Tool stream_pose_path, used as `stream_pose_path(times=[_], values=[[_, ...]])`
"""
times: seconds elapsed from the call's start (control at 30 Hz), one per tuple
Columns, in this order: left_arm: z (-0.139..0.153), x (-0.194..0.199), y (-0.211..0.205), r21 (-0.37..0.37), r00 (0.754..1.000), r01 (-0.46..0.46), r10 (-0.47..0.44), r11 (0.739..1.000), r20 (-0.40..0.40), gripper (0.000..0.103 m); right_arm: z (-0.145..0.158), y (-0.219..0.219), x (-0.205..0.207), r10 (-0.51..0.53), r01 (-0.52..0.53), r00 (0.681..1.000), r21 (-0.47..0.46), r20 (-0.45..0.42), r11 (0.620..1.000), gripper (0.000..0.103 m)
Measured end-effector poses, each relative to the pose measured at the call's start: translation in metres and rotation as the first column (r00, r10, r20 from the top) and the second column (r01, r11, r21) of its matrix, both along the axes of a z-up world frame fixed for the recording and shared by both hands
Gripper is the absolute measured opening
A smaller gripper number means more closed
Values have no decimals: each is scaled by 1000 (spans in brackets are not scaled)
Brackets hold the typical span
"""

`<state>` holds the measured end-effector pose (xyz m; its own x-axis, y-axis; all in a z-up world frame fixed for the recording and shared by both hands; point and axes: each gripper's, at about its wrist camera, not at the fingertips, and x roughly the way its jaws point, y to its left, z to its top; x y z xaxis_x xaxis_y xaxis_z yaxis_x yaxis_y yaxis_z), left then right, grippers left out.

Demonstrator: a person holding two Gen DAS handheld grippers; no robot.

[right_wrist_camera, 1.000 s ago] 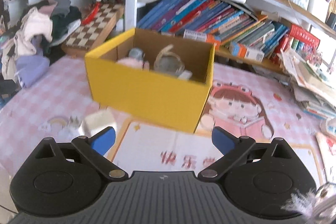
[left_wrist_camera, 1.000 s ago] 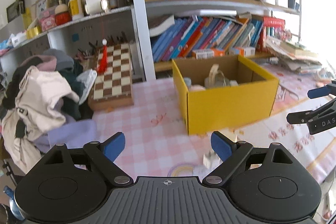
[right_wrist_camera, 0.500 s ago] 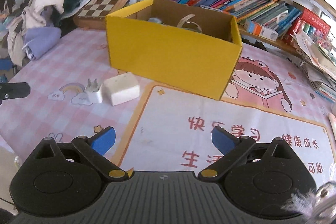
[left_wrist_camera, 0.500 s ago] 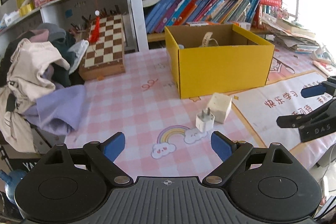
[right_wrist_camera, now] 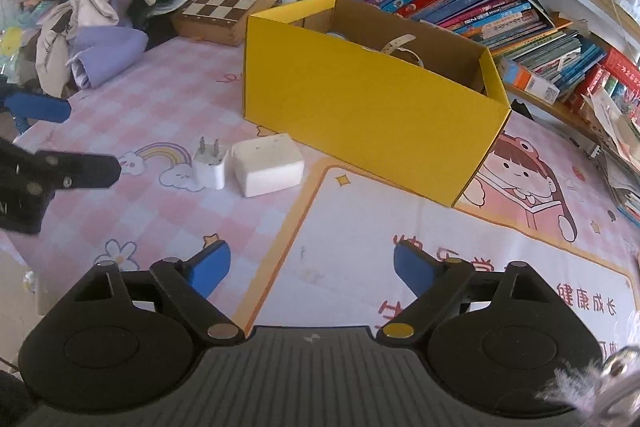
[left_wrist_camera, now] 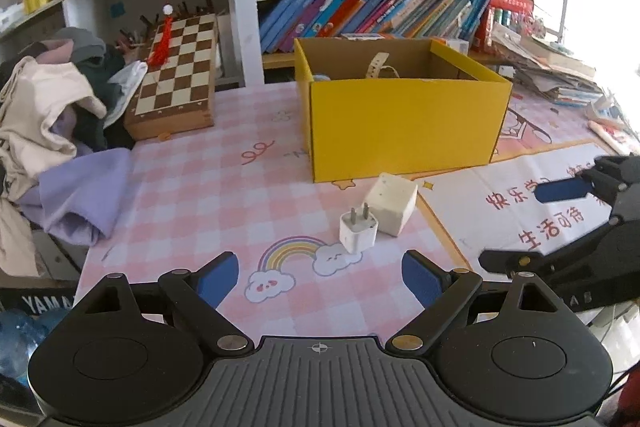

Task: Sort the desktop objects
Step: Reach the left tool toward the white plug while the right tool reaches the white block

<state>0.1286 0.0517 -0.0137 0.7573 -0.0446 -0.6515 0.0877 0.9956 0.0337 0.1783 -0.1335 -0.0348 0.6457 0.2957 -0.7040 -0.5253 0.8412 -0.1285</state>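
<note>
White plastic marks both loose things left to sort: a small charger plug [left_wrist_camera: 358, 231] lying prongs-up and, touching its side, a larger white block [left_wrist_camera: 392, 203], both just in front of the yellow box [left_wrist_camera: 404, 131] on the pink checked tabletop [left_wrist_camera: 208, 195]. The box is open at the top and already holds a strap-like item [left_wrist_camera: 378, 65] and other small pieces. The left gripper [left_wrist_camera: 320, 277] hovers nearer than the plug, its fingers spread wide and empty; the right gripper [right_wrist_camera: 311, 265] also has its fingers apart with nothing between them, lying to the right of the box's front face, over the printed mat [right_wrist_camera: 460, 239].

The step in hand appears to be picking up the plug. Since it touches the block, the left fingers would do best to close across the plug's free sides, away from the block, gripping the body below the prongs so the metal pins do not slip between the pads. A straight lift before travelling should avoid dragging the block along. Clearing the box's front wall calls for height before the release.

A chessboard [left_wrist_camera: 176, 67] and heaped clothes [left_wrist_camera: 52, 107] lie left of the box, well apart.
</note>
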Motion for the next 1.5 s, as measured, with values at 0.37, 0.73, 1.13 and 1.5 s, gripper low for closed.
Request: stream_pose_path(times=[0.37, 0.73, 1.13, 1.5], values=[[-6, 23, -8, -13, 1000, -6, 6, 1000, -19, 91, -2, -1, 33, 33, -33, 999, 0, -21, 999, 77], [-7, 41, -14, 5, 999, -30, 30, 1000, -33, 91, -8, 6, 64, 103, -102, 993, 20, -56, 995, 72], [-9, 49, -19, 44, 996, -47, 50, 998, -67, 91, -18, 19, 86, 174, -169, 979, 62, -102, 984, 70], [-14, 57, -22, 73, 991, -55, 63, 996, -115, 90, -24, 42, 97, 294, -283, 950, 104, -109, 953, 62]])
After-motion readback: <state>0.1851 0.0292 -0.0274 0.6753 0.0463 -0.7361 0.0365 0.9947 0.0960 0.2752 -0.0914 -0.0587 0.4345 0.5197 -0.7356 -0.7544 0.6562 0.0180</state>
